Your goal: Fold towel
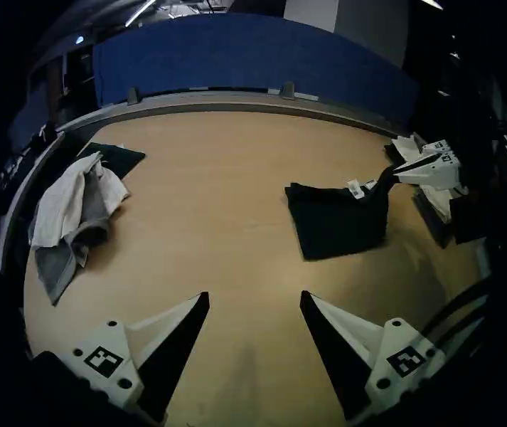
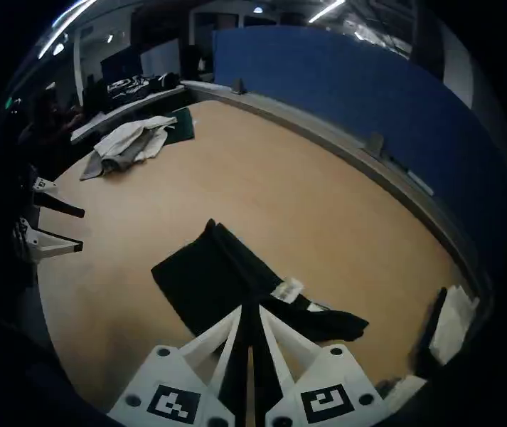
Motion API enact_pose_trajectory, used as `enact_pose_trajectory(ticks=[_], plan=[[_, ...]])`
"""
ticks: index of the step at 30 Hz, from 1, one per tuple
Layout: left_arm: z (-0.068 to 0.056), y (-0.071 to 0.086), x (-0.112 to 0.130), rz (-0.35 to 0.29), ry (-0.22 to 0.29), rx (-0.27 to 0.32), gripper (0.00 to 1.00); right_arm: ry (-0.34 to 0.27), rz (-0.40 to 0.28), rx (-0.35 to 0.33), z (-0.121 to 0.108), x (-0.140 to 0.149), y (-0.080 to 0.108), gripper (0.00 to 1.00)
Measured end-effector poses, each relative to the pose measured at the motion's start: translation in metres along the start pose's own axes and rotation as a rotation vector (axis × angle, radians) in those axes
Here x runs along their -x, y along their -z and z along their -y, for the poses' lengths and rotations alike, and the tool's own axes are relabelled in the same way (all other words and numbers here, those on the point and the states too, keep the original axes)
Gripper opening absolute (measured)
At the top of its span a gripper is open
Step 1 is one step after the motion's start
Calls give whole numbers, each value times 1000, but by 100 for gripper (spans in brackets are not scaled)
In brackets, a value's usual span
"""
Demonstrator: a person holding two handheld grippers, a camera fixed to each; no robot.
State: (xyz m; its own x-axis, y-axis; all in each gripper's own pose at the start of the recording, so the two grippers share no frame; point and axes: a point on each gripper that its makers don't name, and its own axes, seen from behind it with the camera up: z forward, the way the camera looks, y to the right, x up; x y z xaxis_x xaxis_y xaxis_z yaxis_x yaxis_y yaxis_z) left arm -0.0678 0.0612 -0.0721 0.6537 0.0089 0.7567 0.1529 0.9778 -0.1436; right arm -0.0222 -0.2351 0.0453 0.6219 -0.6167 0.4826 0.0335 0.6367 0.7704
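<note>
A dark towel lies partly folded on the wooden table, with a white tag near its far right corner. My right gripper is shut on that corner and holds it slightly raised. In the right gripper view its fingers pinch the dark towel beside the tag. My left gripper hovers open above bare table, in front of the towel and apart from it, with nothing between its fingers. It also appears at the left edge of the right gripper view.
A heap of white and grey towels lies at the table's left edge, over a dark green cloth. A blue partition runs behind the table. White and dark folded items sit at the right edge.
</note>
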Motion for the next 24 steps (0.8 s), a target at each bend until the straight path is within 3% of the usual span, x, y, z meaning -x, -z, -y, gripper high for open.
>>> enact_pose_trajectory(ticks=[6, 13, 18, 24], plan=[[7, 4, 1, -12, 24, -7, 96, 101, 23, -72, 40, -15, -26, 2], [11, 8, 6, -22, 57, -8, 95, 196, 62, -161, 91, -12, -64, 2], [14, 11, 11, -24, 78, -10, 95, 203, 103, -211, 116, 4, -91, 2], [19, 12, 14, -27, 97, -12, 95, 177, 136, -233, 127, 19, -105, 2]])
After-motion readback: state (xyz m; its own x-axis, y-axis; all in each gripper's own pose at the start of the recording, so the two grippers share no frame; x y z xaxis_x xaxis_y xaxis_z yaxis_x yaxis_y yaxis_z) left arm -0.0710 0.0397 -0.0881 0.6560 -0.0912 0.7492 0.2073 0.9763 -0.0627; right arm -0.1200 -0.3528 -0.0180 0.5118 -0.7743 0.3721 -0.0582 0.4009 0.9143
